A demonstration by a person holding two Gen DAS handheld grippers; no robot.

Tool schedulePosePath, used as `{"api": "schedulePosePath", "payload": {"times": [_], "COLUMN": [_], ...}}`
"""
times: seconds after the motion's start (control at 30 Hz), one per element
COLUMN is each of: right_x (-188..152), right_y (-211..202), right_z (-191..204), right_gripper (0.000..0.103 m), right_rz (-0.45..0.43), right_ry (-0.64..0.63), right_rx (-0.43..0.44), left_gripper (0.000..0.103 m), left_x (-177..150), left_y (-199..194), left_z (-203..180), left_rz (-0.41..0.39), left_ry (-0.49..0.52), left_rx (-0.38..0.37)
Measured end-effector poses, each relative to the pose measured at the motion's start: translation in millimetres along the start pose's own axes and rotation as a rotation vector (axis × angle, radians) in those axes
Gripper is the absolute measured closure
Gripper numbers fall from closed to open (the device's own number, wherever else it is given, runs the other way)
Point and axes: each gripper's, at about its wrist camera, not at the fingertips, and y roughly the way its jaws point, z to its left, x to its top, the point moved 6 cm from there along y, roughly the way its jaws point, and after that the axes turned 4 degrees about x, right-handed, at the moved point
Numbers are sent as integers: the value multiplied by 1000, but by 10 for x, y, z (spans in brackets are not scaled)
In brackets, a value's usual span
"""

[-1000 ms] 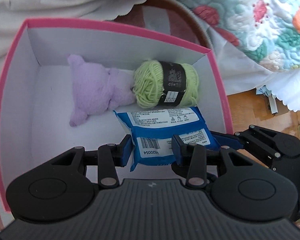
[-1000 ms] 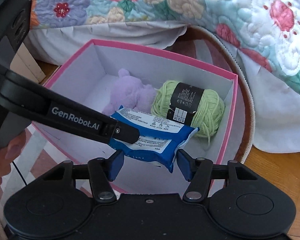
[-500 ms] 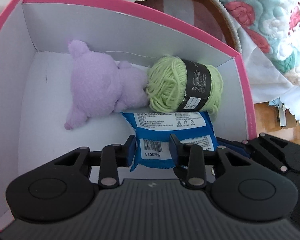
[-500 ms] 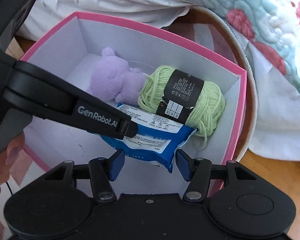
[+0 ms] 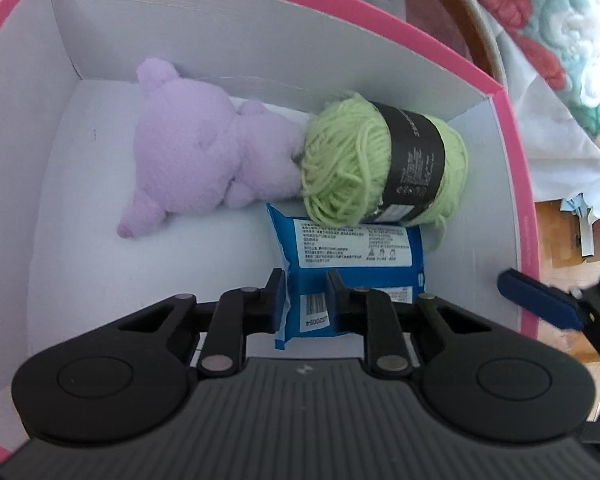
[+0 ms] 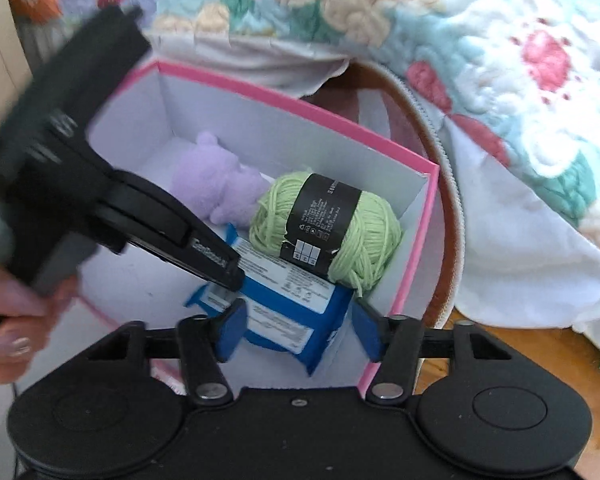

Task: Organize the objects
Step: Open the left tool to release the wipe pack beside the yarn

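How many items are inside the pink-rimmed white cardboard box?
3. Purple plush bear lies at the back left, green yarn ball with black label at the back right touching it, blue wipes packet in front, left gripper closing on its end. More underneath unlikely.

Inside the pink-rimmed white cardboard box (image 5: 260, 32), the lilac plush bear (image 5: 204, 160) lies at the back, left of centre, w/ the green yarn ball in its black paper band (image 5: 380, 168) just to its right, touching it. The blue plastic wipes packet (image 5: 340, 256) lies in front of the yarn, its far edge tucked under the ball. The box's left half, nearer the camera, is bare floor. Behind and right of the box hangs the flowered quilted bedspread (image 6: 480, 60); wooden floor (image 6: 540, 344) shows at right, beyond the box wall.
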Motion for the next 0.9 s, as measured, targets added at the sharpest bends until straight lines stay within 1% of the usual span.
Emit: {"api": "schedulePosePath", "payload": {"times": [0.1, 0.13, 0.23, 0.37, 0.4, 0.43, 0.47, 0.53, 0.57, 0.63, 0.7, 0.8, 0.9], "right_x": [-101, -136, -214, -199, -237, -235, -235, -233, -232, -234, -239, -236, -232], "right_y": [-153, -200, -260, -246, -267, -272, -281, -293, -300, -320, -348, -405, -485], "right_z": [-99, -125, -147, -151, -152, -155, -155, -151, -154, -153, -137, -92, -42], "right_gripper": [61, 62, 62, 62, 62, 62, 59, 58, 58, 57, 57, 57, 56], "right_rz": [-43, -59, -97, -119, -124, -128, -132, -136, -139, -148, -155, -159, -167], "right_ry": [25, 38, 68, 92, 99, 107, 116, 127, 133, 144, 149, 136, 125], "right_rx": [20, 34, 75, 104, 110, 118, 126, 137, 142, 153, 160, 165, 165], "left_gripper": [83, 83, 83, 83, 79, 78, 77, 75, 74, 67, 62, 62, 55], "left_x": [-18, -21, -18, -30, -35, -40, -47, -59, -61, -63, -74, -118, -206], "left_y": [10, 13, 17, 18, 12, 5, -3, -41, -86, -199, -331, -529, -737], "left_z": [-71, -98, -156, -209, -217, -218, -212, -202, -205, -222, -263, -332, -329], "left_rz": [-4, -6, -21, -28, -23, -16, -2, 7, -3, -33, -62, -93, -109], "left_ry": [-2, -1, 19, 45, 50, 50, 49, 62, 75, 96, 129, 179, 187], "left_rx": [-4, 0, 27, 53, 53, 48, 45, 57, 70, 88, 104, 131, 130]}}
